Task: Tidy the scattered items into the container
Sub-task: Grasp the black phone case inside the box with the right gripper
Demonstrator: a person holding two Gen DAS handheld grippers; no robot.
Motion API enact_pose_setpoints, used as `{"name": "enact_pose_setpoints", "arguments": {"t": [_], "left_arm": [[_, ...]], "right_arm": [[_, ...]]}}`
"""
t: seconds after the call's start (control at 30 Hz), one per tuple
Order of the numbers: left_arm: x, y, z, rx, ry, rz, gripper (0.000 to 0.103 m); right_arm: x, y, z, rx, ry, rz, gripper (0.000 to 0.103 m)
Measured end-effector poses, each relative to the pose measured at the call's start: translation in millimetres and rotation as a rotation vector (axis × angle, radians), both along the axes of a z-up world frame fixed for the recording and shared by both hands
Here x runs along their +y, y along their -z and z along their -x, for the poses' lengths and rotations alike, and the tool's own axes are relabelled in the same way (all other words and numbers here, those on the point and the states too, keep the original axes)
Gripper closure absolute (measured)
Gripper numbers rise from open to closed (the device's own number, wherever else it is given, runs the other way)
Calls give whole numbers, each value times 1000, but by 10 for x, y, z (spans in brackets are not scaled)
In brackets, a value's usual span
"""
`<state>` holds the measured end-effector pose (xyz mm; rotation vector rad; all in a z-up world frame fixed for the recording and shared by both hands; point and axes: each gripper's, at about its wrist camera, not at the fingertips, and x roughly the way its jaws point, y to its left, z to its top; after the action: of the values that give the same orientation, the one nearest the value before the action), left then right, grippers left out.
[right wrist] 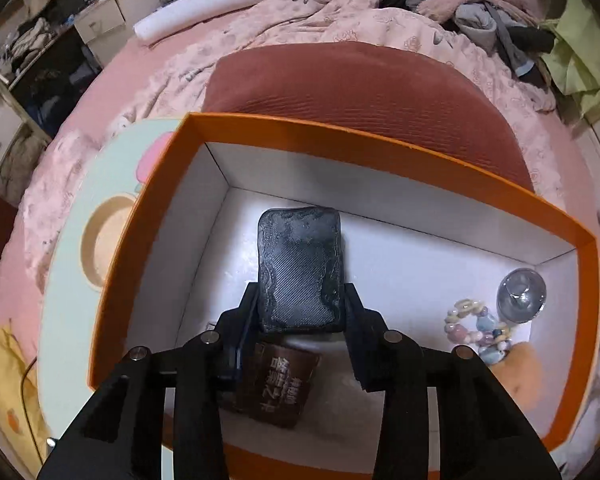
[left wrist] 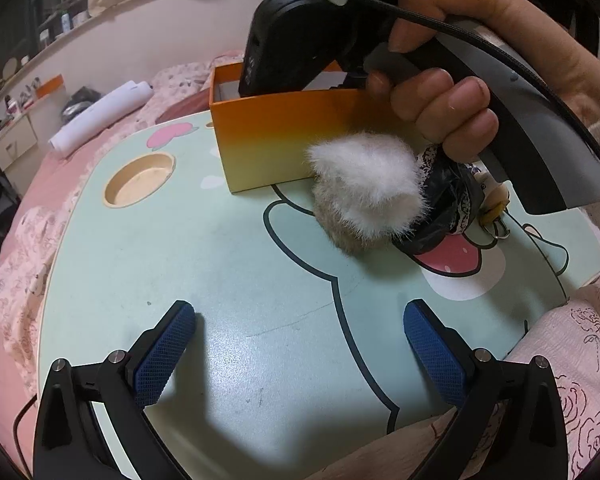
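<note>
Right hand-held gripper (right wrist: 301, 312) was over the orange box (right wrist: 380, 136), clamped on a black pouch (right wrist: 300, 268).
Left hand-held gripper (left wrist: 300, 344) sat wide open, holding nothing, over the table (left wrist: 240, 280); fluffy keychain (left wrist: 368, 188) lay just beside the box, toward the table's far edge.

Matt orange cardboard box (right wrist: 380, 138) with smooth white paper lining, black textured woven-pattern case (right wrist: 300, 270) with a dull sheen, glossy pastel bead bracelet (right wrist: 478, 330), clear glass ball (right wrist: 521, 297), fluffy white fur pompom (left wrist: 366, 184), smooth printed mint tabletop (left wrist: 240, 280), knurled blue rubbery pads (left wrist: 162, 356)
</note>
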<state>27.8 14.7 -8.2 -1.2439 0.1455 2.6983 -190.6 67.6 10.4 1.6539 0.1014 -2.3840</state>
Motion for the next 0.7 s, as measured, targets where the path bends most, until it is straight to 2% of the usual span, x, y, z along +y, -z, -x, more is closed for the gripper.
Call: {"name": "enact_pose_setpoints", "arguments": {"t": [0.1,0.27,0.33,0.4,0.5,0.6,0.7], "left_arm": [[1,-2,-1,0,0,0,0],[-2,-3,0,0,0,0,0],[-3,-3,0,0,0,0,0],[-4,-3,0,0,-1,0,0],[3,-4,3,-1,-2,3,0],[11,0,19,-3,-3,5,0],[15,0,23,-3,-3,5,0]], "right_arm": [[145,-101,-26,36,45,94,63],[556,-774,-400,240,79,275,63],[712,-975,-693,303,62,299,63],[901,-1023,-1035,340,49,263,63],[1231,-818,-1393,305,70,192,63],[1541,-427,-1617,209,104,219,63],[1611,-30,-1607,142,129,214,63]]}}
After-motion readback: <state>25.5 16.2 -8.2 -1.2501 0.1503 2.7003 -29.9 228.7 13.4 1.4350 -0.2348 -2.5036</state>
